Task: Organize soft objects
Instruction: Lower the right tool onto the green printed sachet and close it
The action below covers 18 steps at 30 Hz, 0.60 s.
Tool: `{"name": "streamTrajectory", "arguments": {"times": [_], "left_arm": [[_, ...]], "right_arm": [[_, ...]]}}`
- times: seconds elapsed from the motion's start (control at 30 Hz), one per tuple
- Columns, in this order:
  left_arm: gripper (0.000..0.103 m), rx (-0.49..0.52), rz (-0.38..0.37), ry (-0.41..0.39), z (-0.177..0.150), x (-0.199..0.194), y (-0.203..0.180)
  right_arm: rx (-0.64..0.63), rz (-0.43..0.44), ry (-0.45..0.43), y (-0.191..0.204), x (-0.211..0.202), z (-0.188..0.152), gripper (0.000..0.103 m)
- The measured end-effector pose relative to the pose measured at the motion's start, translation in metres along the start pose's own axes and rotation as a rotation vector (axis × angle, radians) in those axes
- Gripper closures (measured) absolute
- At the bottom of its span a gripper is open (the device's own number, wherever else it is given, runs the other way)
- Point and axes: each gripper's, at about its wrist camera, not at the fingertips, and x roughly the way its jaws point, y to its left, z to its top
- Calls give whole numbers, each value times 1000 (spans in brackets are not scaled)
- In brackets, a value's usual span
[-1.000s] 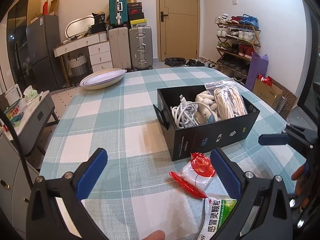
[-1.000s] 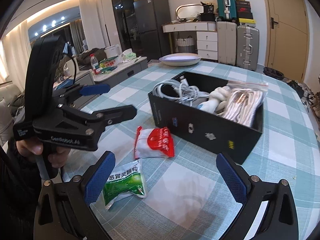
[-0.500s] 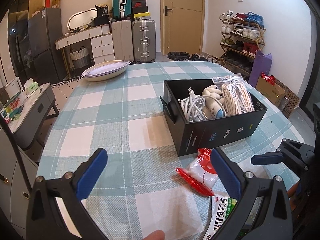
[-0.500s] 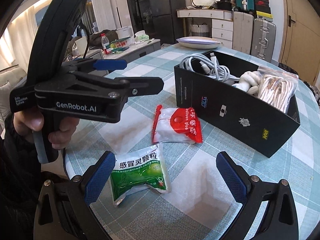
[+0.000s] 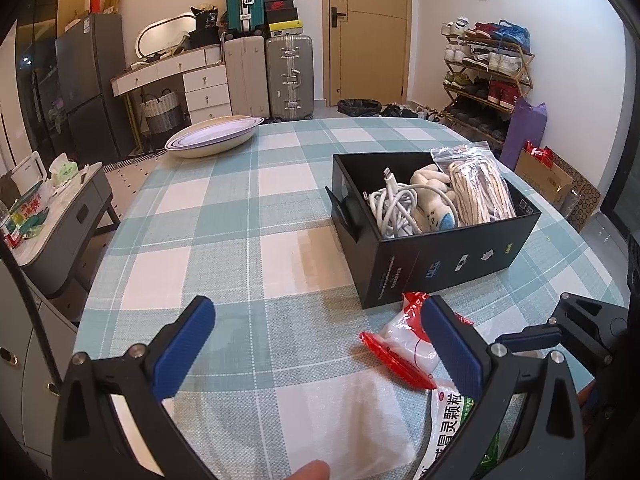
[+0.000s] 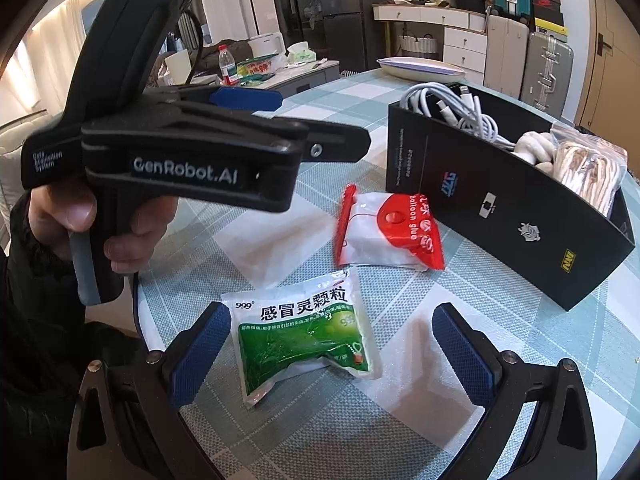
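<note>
A green and white medicine packet (image 6: 304,332) lies on the checked tablecloth between the open fingers of my right gripper (image 6: 332,344); it also shows in the left wrist view (image 5: 452,428). A red and white balloon-glue packet (image 6: 390,232) lies just beyond it, also in the left wrist view (image 5: 404,344). A black box (image 5: 440,256) holds white cables (image 5: 390,210), a cream plush toy (image 5: 434,196) and a bagged bundle (image 5: 480,192). My left gripper (image 5: 316,344) is open and empty above the table, left of the packets. In the right wrist view it (image 6: 312,120) hovers at the left.
A stack of shallow plates (image 5: 214,140) sits at the table's far left corner. The table's near edge (image 5: 86,312) drops off to a side cabinet (image 5: 64,208). Suitcases, a door and a shoe rack stand beyond the table.
My right gripper has moved down and closer until its open fingers frame the green packet. My left gripper has risen and pulled back a little, staying open.
</note>
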Motion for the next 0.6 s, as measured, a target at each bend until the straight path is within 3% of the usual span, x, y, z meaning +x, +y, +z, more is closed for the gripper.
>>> {"name": "streamTrajectory", "arguments": {"times": [0.23, 0.6], "left_arm": [[0, -7, 5, 15, -2, 4, 3], [0, -1, 0, 18, -3, 3, 3]], "right_arm": [[16, -19, 23, -2, 9, 4, 1], [-59, 12, 40, 13, 17, 3, 1]]}}
